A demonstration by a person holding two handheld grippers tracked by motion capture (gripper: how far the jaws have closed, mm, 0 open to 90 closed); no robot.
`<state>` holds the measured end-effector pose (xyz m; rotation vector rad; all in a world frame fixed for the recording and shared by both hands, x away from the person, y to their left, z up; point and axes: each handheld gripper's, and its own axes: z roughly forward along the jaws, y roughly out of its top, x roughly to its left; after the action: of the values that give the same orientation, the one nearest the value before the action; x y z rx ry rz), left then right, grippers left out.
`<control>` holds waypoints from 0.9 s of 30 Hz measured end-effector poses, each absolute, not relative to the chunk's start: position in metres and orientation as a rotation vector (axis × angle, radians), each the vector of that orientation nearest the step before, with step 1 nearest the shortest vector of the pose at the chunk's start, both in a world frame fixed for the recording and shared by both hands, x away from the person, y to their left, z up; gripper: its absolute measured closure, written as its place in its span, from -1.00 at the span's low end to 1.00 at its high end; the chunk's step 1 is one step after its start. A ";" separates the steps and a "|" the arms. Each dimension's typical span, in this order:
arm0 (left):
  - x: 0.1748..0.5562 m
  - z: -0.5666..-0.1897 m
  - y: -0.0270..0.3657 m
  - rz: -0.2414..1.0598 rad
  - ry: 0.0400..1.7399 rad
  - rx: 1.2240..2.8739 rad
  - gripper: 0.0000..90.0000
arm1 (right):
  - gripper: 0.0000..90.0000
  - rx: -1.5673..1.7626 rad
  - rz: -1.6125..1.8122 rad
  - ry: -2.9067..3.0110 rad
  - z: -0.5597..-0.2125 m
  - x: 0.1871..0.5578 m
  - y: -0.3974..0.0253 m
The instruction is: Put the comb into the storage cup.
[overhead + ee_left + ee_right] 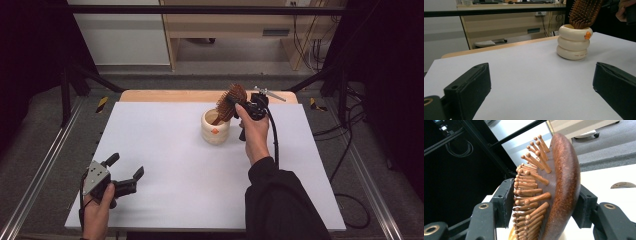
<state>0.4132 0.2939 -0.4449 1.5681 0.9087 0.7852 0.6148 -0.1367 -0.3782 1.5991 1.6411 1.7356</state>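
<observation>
Clamping the wooden hairbrush [231, 101] by its head, the right gripper [248, 111] is hovering just above and to the far right of the cream ringed cup [215, 127], which serves here as the landmark. In the right gripper view the two black jaws are pressing on the brush from both sides, one pad against the bristle tips and the other against the smooth brown back of the hairbrush [554, 192]. The brush is standing tilted, its head leaning away from the cup toward the right gripper, while its lower end is dipping inside the cup's mouth; whether it is touching the bottom cannot be told. In the left gripper view the hairbrush [584, 12] is rising out of the cup [573, 42], bristles facing the camera, and a small orange mark is showing on the cup's top ring.

The cup is sitting upright on the white table [175, 165], toward the far edge of the board. The left gripper [126, 176] is resting well apart from the cup, near the table's front left corner, held in the person's left hand [97, 210]. Its jaws are standing wide apart with nothing between them, and they are pointing across the bare surface toward the cup.
</observation>
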 end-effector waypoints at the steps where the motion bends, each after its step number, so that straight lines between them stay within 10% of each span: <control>1: 0.413 -0.445 0.294 0.786 0.909 1.568 -0.97 | -0.06 1.597 1.735 1.642 -0.378 0.615 -0.137; 27: 0.414 -0.445 0.293 0.784 0.908 1.570 -0.97 | -0.55 1.541 1.711 1.664 -0.372 0.609 -0.133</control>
<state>0.4135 0.2930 -0.4451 1.5699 0.9079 0.7835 0.6093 -0.1329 -0.3720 1.5410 1.6640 1.7110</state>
